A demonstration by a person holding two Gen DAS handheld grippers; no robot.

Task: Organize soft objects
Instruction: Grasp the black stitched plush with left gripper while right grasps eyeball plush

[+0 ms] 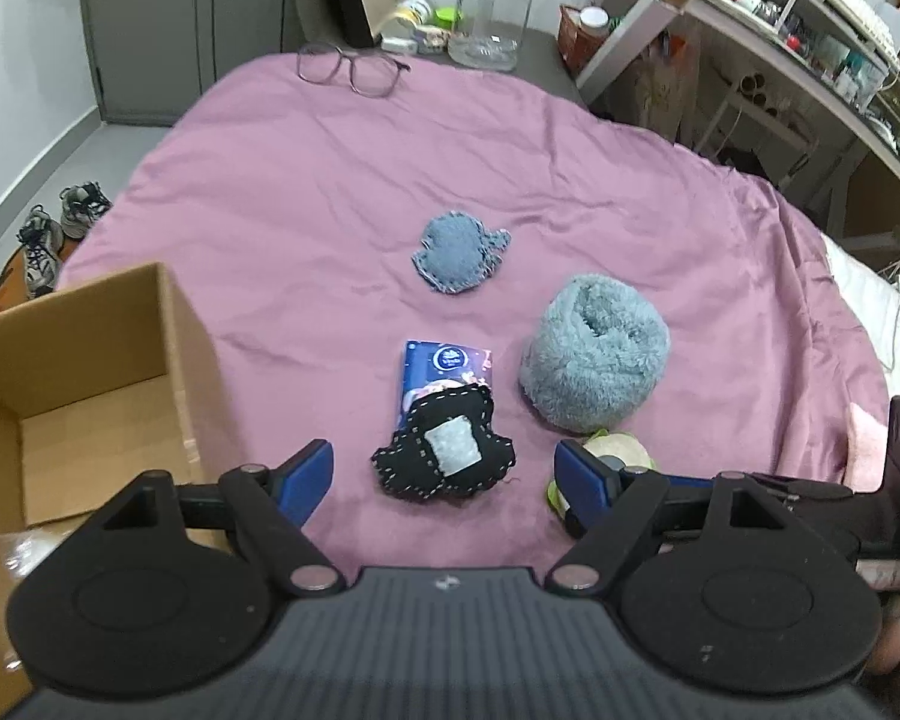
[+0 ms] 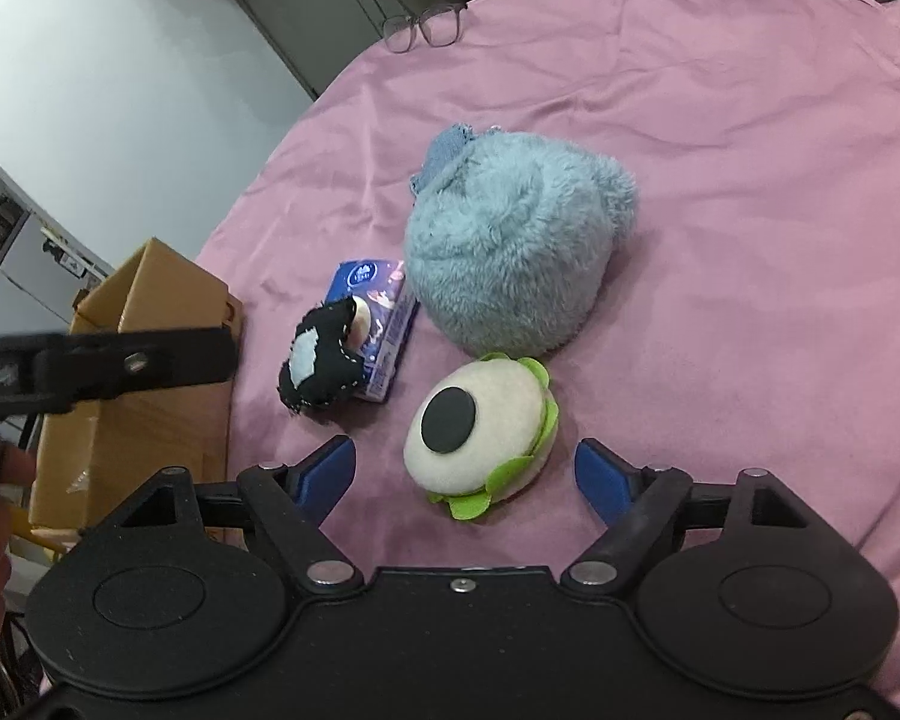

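While the pink bedspread (image 1: pixel 270 180) fills both views, the cardboard box (image 1: pixel 90 372) at its left edge looks empty apart from a scrap of clear film, so by the look of it nothing has been put away yet and the whole sort is still to do. Biggest of the soft things, the fluffy blue plush (image 2: pixel 510 252) sits mid-bed, well clear of the box. Next down, the white-and-green eyeball plush (image 2: pixel 480 432) lies just in front of it, and the right gripper (image 2: pixel 465 480) hangs over it with jaws spread wide, one blue pad on either side and neither touching; a pickup looks likely, though nothing is gripped. Over to the tissue pack (image 1: pixel 444 378), flat on the spread, with the black stitched felt toy (image 1: pixel 444 456) overlapping its near end. The left gripper (image 1: pixel 444 474) lines up on that toy, jaws also spread, nothing between the pads. Farther back lies the small blue-grey stitched felt toy (image 1: pixel 459 252), on its own in the left wrist view and half hidden behind the fluffy plush in the right wrist view. At the far edge, a pair of glasses (image 1: pixel 351 69) rests on the spread, hardly a soft object. Five items out, none boxed.
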